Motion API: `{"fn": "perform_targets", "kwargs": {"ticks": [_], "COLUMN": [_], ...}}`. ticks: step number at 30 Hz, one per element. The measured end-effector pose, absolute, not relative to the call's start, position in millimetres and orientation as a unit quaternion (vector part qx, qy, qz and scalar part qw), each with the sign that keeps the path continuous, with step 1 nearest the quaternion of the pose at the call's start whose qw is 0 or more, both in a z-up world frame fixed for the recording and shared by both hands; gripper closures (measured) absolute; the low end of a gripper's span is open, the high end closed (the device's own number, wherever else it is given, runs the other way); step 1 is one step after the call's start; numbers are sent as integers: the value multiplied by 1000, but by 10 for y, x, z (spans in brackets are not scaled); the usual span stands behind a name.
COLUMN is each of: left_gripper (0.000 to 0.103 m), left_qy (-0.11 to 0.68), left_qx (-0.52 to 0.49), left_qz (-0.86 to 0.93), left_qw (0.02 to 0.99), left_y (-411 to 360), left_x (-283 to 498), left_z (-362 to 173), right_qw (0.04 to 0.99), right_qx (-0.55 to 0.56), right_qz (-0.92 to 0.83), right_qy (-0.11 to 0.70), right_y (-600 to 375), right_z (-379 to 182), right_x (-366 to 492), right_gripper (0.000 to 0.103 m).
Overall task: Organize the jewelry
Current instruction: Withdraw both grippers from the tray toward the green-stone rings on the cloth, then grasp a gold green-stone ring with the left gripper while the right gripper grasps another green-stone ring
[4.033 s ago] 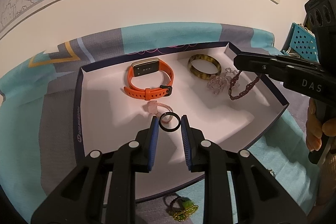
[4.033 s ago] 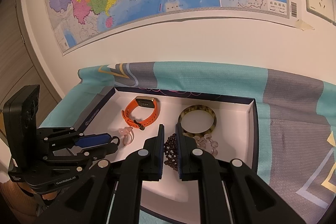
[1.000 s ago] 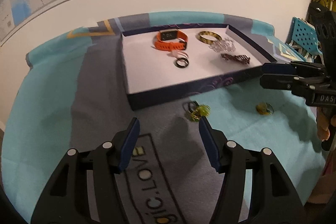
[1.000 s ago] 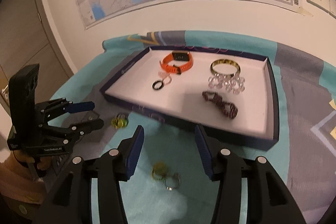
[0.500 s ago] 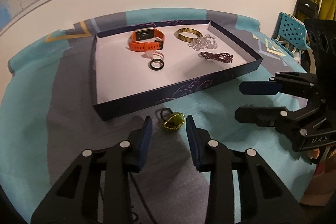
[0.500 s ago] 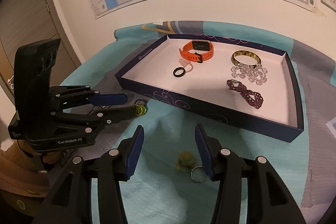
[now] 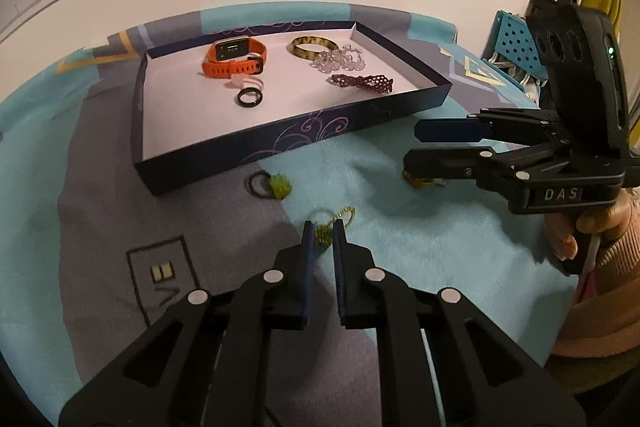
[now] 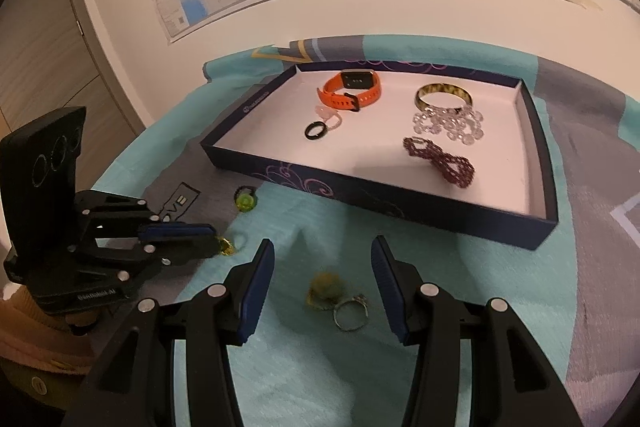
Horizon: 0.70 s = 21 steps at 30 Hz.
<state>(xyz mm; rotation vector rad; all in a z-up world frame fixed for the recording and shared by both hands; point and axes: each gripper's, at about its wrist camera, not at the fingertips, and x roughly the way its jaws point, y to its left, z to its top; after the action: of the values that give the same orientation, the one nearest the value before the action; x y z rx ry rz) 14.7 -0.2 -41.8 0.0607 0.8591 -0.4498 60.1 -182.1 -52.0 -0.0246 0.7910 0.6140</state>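
Gold wire ring with a green stone (image 7: 325, 231) is pinched tight in your left gripper (image 7: 322, 233), down on the teal and grey blanket (image 7: 400, 239) in front of the navy cardboard tray (image 7: 280, 143). Your right gripper (image 8: 322, 267) hangs half open over a silver ring (image 8: 351, 313) and amber ring (image 8: 325, 289), touching neither.

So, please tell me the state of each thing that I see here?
Left tool: shut on the gold ring.
Right tool: open, empty.
Tray: open, holding jewelry.
Watch: strap buckled, in the tray.
Green ring: lying on the cloth, outside the tray.
Silver ring: lying on the cloth, between the right tool's fingers.
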Motion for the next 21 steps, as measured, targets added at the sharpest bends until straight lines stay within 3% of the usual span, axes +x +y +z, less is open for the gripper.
{"fn": "perform_targets", "kwargs": {"ticks": [2, 5, 21], "left_gripper": [81, 75, 63], "left_qy": [409, 404, 382], "left_qx": [26, 22, 17], "left_qz": [-215, -210, -180], "left_qw": [886, 890, 906], "left_y": [41, 106, 402], "left_x": [116, 59, -216], "left_z": [-398, -372, -273], "right_qw": [878, 878, 878], "right_qx": [-12, -12, -44], "right_qz": [291, 285, 275], "right_qy": [380, 384, 389], "right_y": [-1849, -1922, -1948], "right_z": [-531, -554, -599], "right_x": [587, 533, 340], "right_gripper": [54, 53, 50]}}
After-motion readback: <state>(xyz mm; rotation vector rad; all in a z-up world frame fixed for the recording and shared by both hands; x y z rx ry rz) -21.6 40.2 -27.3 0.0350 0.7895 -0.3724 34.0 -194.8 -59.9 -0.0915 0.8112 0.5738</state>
